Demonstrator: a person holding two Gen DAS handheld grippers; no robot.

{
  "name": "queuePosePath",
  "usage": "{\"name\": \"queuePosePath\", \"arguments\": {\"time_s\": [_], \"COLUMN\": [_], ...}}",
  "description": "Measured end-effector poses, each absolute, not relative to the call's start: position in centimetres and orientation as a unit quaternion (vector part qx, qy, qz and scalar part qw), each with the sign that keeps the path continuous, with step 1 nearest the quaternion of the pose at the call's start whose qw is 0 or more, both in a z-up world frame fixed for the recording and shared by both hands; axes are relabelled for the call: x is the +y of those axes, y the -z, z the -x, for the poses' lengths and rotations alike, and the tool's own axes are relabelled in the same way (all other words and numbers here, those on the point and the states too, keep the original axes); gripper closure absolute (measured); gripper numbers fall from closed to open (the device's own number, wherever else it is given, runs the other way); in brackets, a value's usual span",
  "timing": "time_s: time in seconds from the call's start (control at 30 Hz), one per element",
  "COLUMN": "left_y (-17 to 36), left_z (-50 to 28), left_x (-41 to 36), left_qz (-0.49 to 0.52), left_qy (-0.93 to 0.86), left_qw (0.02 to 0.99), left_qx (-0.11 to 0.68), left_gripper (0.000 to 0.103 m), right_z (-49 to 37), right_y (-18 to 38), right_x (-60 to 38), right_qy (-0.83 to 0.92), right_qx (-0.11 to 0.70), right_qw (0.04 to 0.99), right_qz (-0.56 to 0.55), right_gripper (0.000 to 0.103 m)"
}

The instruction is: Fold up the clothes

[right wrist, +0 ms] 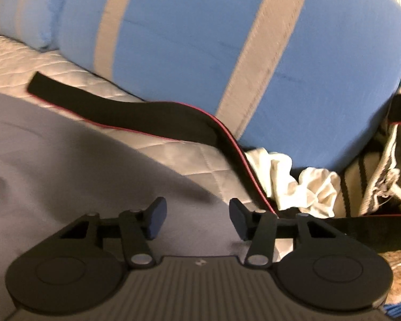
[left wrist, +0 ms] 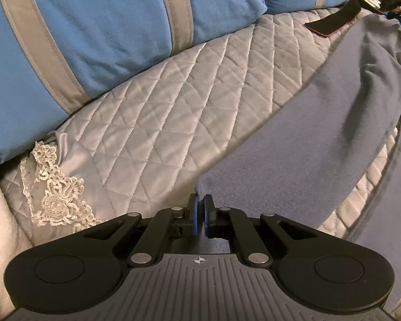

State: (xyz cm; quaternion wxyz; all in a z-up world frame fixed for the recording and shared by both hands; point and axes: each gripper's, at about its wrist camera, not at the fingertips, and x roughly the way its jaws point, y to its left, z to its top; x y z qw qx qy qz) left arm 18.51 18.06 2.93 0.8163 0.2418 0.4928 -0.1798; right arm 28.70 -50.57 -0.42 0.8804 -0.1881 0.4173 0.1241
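A grey-blue garment (left wrist: 320, 123) lies stretched across the quilted grey cover, running from the near centre to the far right. My left gripper (left wrist: 200, 218) is shut on its near corner, the cloth pinched between the blue pads. In the right wrist view the same garment (right wrist: 66, 165) spreads over the left and lower part of the frame. My right gripper (right wrist: 197, 220) hovers just over its edge, open, with nothing between its fingers.
Blue cushions with grey stripes (left wrist: 99, 32) (right wrist: 227, 48) line the back. A black strap with red trim (right wrist: 147, 117) (left wrist: 336, 18) crosses the quilted cover (left wrist: 173, 112). Crumpled white cloth (right wrist: 302, 184) and a bag (right wrist: 382, 176) sit at the right. Lace trim (left wrist: 56, 190) lies at the left.
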Motion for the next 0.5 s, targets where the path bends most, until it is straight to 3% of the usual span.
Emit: {"name": "queuePosePath", "arguments": {"time_s": [0.17, 0.2, 0.23, 0.27, 0.33, 0.5], "left_y": [-2.4, -2.3, -2.2, -2.1, -2.1, -2.8], "left_z": [-19.1, -19.3, -19.4, -19.6, -19.9, -21.3], "left_x": [18.4, 18.5, 18.6, 18.7, 18.8, 19.4], "left_qz": [-0.237, -0.236, -0.234, -0.232, -0.233, -0.228], "left_qy": [0.17, 0.17, 0.169, 0.166, 0.158, 0.126], "left_qw": [0.815, 0.816, 0.817, 0.819, 0.824, 0.841], "left_qx": [0.5, 0.499, 0.499, 0.499, 0.491, 0.473], "left_gripper": [0.099, 0.099, 0.099, 0.099, 0.099, 0.099], "right_z": [-31.1, -31.3, -31.4, -31.4, -31.1, -30.3], "right_y": [2.5, 2.7, 2.7, 2.7, 2.4, 1.1], "right_x": [-51.5, -51.8, -52.1, -52.2, -52.3, -52.4], "right_qy": [-0.118, -0.126, -0.133, -0.137, -0.14, -0.135], "right_qx": [0.428, 0.432, 0.438, 0.442, 0.437, 0.408], "right_qw": [0.883, 0.882, 0.88, 0.88, 0.881, 0.894], "right_qz": [0.154, 0.14, 0.122, 0.111, 0.115, 0.125], "right_gripper": [0.042, 0.054, 0.075, 0.088, 0.099, 0.101]}}
